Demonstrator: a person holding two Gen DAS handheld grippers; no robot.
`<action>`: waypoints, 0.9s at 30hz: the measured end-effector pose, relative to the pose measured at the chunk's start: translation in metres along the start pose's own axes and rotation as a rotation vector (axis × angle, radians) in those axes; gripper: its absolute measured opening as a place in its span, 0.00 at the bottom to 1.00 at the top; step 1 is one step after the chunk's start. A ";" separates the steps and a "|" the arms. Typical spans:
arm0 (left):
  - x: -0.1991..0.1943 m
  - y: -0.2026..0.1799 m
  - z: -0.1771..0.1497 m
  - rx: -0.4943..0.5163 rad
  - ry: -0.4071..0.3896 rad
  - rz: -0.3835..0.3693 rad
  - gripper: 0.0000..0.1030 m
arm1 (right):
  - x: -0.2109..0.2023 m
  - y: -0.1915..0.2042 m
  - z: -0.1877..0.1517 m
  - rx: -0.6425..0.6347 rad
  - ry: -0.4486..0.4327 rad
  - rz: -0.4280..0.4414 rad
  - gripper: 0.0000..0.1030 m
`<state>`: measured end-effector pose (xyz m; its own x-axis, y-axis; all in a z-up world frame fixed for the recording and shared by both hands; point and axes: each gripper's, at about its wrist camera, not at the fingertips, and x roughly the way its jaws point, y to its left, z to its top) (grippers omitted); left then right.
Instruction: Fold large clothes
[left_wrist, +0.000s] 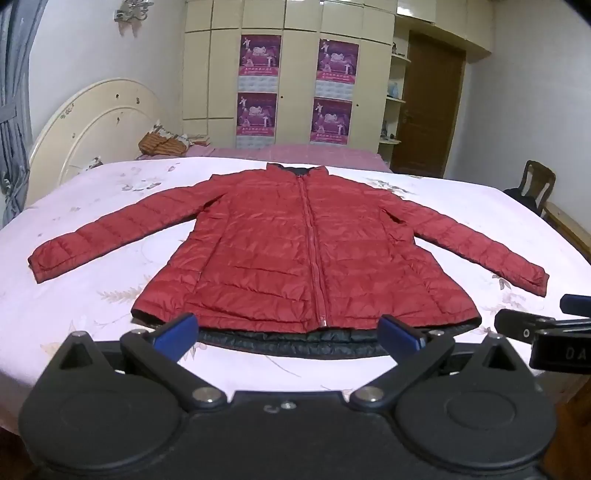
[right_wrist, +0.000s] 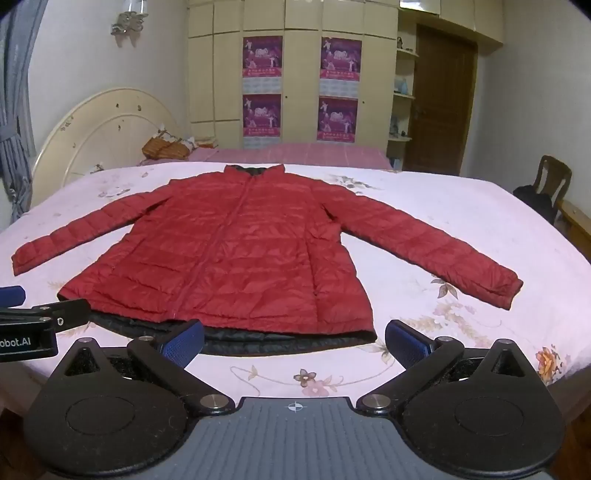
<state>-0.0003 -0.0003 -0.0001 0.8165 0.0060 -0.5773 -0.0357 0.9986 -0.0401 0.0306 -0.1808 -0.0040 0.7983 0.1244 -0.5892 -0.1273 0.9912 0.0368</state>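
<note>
the red quilted puffer jacket (left_wrist: 295, 251) lies flat on the floral pink bed (left_wrist: 92, 295), collar away, hem nearest. left gripper (left_wrist: 288, 334) and right gripper (right_wrist: 293, 341) hover before the hem, jaws wide, empty.

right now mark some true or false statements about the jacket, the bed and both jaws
1. The red jacket lies spread on the bed, sleeves out. True.
2. The jacket is unzipped. False: its zipper is closed.
3. The left gripper has its jaws shut on the hem. False: they stand open, holding nothing.
4. The right gripper has open jaws. True.
5. A wooden chair stands beside the bed. True.
</note>
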 end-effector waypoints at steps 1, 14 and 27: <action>0.000 0.000 0.000 -0.001 0.000 -0.001 1.00 | 0.000 0.000 0.000 -0.002 0.000 -0.002 1.00; -0.001 0.002 0.006 0.006 0.000 -0.002 1.00 | 0.002 0.001 0.003 0.002 -0.001 0.000 1.00; 0.002 0.002 0.006 -0.003 0.007 0.005 1.00 | 0.005 0.001 0.004 0.002 -0.002 0.003 1.00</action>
<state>0.0049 0.0020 0.0036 0.8124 0.0106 -0.5830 -0.0415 0.9984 -0.0396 0.0367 -0.1787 -0.0031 0.7995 0.1271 -0.5871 -0.1280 0.9910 0.0402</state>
